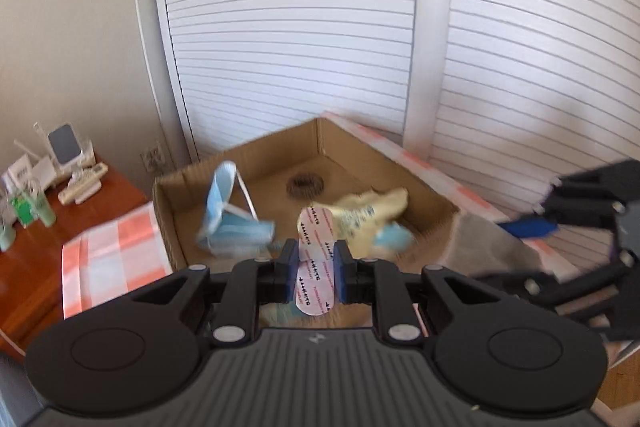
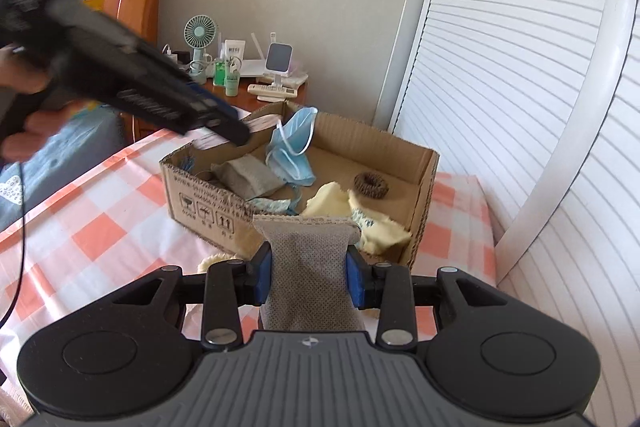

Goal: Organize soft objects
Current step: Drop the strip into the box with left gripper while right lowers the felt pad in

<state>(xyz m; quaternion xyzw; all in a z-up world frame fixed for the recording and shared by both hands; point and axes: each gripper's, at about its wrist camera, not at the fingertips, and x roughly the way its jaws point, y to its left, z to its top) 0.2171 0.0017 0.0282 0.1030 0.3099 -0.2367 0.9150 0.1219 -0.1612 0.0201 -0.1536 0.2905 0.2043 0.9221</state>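
My left gripper (image 1: pixel 316 255) is shut on a white oblong patch (image 1: pixel 316 227) with pink print, held upright over the near side of an open cardboard box (image 1: pixel 320 143). In the box lie a blue face mask (image 1: pixel 228 215), a yellow cloth (image 1: pixel 372 211) and a brown scrunchie (image 1: pixel 305 185). My right gripper (image 2: pixel 309 259) is shut on a grey mesh cloth (image 2: pixel 308 287), just in front of the box's (image 2: pixel 424 179) near corner. A second grey cloth (image 2: pixel 248 175) lies in the box. The left gripper (image 2: pixel 236 129) reaches in from the upper left, held by a hand (image 2: pixel 24 131).
The box stands on an orange-and-white checked cloth (image 2: pixel 100 227). A wooden nightstand (image 2: pixel 264 103) behind it carries a small fan (image 2: pixel 200 35), a remote and bottles. White louvred doors (image 2: pixel 520 107) close off the right side. A fluffy cream thing (image 2: pixel 218 261) lies by the box.
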